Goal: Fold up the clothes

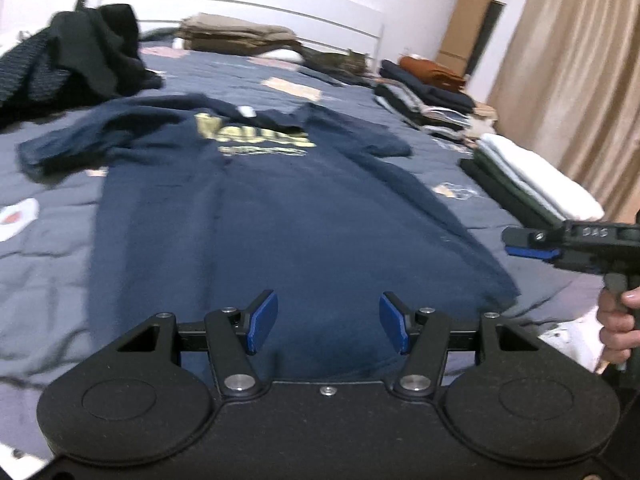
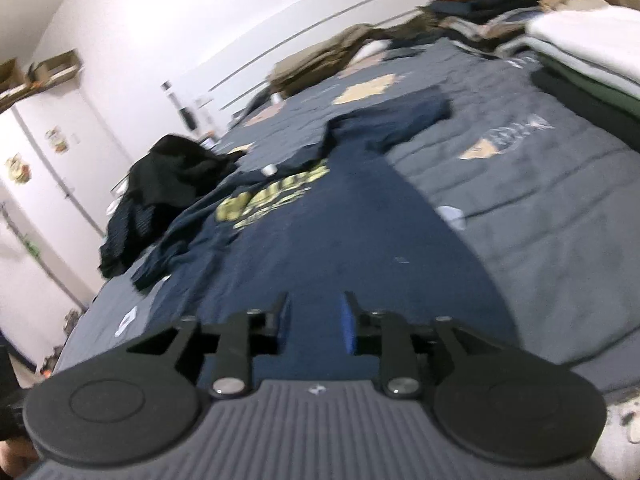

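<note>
Fingers of the left gripper point(image 1: 328, 322) and right gripper point(image 2: 314, 320) are standing apart, gripping nothing, over the navy T-shirt point(image 1: 280, 208) lying flat near the bed's point(image 1: 48, 264) front edge, so a shallow pinch is risking dragging the hem into wrinkles.

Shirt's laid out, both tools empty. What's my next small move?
Probably lower the left tool onto the near hem of the navy blue T-shirt with the yellow print and pinch it. The shirt lies flat, print up, on the grey quilted bedspread, and both tools, right tool included, hover open.
</note>
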Demonstrator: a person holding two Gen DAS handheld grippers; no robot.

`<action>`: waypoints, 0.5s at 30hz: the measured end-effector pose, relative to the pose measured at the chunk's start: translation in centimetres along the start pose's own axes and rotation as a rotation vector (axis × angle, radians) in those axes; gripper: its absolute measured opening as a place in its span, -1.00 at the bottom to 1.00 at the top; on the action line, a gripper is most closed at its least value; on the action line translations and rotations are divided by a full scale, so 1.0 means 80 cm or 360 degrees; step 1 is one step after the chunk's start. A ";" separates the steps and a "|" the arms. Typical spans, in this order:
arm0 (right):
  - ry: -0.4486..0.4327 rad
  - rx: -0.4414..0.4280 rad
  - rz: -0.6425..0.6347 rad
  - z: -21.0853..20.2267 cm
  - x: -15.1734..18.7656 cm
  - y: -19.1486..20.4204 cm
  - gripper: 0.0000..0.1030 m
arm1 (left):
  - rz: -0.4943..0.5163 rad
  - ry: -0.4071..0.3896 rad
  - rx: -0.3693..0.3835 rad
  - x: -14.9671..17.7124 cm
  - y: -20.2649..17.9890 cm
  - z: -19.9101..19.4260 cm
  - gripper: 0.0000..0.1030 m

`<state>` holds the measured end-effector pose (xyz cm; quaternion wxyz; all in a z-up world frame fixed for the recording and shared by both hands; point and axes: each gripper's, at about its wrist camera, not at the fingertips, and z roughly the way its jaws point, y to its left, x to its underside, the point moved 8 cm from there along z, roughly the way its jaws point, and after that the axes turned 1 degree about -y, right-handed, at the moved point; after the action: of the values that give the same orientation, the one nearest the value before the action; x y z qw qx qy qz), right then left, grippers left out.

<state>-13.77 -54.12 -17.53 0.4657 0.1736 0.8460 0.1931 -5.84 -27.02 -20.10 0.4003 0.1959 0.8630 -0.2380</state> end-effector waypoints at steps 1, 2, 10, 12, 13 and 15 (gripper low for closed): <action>0.0003 -0.0025 -0.0033 0.002 0.002 0.010 -0.34 | -0.0012 0.0000 -0.0030 0.001 0.008 -0.005 0.09; 0.0012 -0.0048 -0.0061 0.005 0.005 0.019 -0.32 | -0.0036 -0.0003 -0.0047 0.002 0.017 -0.010 0.09; 0.0124 -0.0222 -0.0200 0.035 0.023 0.082 -0.27 | -0.0253 -0.0090 -0.0139 0.004 0.091 -0.062 0.09; 0.0139 -0.0257 -0.0211 0.041 0.027 0.095 -0.27 | -0.0231 -0.0096 -0.0188 0.007 0.104 -0.073 0.09; 0.0149 -0.0268 -0.0220 0.044 0.029 0.102 -0.27 | -0.0194 -0.0091 -0.0210 0.009 0.107 -0.077 0.09; 0.0169 -0.0288 -0.0238 0.051 0.034 0.115 -0.26 | -0.0090 -0.0070 -0.0238 0.015 0.110 -0.086 0.09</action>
<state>-10.56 -44.23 -17.02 0.4472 0.0569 0.8591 0.2422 -6.01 -15.78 -19.40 0.4258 0.1357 0.8745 -0.1884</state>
